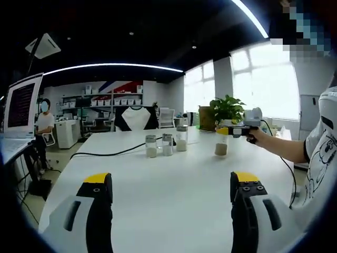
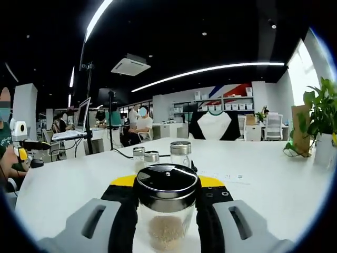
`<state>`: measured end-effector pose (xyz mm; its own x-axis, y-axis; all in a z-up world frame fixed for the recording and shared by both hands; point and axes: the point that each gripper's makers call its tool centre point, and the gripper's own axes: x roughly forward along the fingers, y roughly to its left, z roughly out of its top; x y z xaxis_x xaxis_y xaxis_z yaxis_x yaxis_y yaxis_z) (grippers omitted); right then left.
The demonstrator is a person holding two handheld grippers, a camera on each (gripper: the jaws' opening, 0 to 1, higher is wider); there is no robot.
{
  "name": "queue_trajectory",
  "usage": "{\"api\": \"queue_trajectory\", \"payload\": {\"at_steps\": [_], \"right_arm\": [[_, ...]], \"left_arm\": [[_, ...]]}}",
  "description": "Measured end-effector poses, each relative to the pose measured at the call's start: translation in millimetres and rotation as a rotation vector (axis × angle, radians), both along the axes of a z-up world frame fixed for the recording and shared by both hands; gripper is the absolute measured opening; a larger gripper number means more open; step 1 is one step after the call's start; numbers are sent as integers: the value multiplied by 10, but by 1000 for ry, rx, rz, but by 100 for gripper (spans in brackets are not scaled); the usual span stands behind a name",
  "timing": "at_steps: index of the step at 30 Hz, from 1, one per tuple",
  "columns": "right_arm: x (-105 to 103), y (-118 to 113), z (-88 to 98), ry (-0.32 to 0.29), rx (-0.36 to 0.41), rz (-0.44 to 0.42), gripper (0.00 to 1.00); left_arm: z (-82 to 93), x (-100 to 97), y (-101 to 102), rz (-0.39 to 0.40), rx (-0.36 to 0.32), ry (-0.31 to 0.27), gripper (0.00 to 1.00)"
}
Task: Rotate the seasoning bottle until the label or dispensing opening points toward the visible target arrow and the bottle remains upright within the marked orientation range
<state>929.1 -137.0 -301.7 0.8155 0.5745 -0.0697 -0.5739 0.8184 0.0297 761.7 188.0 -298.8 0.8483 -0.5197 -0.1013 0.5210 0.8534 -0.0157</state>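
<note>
In the right gripper view, the right gripper (image 2: 167, 211) pinches the seasoning bottle (image 2: 167, 208) upright between its jaws, its black lid near the camera. The left gripper view shows that bottle far right on the white table (image 1: 158, 184), while the left gripper (image 1: 171, 192) hovers spread. Three jars (image 1: 166, 143) stand mid-table; a potted plant (image 1: 226, 110) and, seemingly, office shelves lie beyond.

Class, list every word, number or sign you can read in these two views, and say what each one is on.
None can be read.
Monitor: lines of text, too small to read.
Paper strip on the table: faint marks, blurred.
Bottle in the right gripper: no label visible.
Three jars: no labels visible.
</note>
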Motion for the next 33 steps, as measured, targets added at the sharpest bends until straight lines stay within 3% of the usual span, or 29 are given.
{"api": "queue_trajectory", "payload": {"at_steps": [7,12,22,23,27,33], "right_arm": [[-61,-19,-123,11,-11,-3,41],[-149,34,-112,-29,-45,19,41],[-173,65,-92,-29,-3,36,41],[-180,62,-120,1,6,37,43],[-173,50,-115,4,39,31,55],[-219,93,9,-27,67,47,51]], "left_arm": [[46,-5,-19,-3,1,-18,97],[28,-3,-35,-7,11,-14,97],[8,26,-57,-13,22,-6,97],[11,29,-59,-14,21,-7,97],[17,48,-66,-16,25,-7,97],[-20,59,-90,-18,17,-1,97]]}}
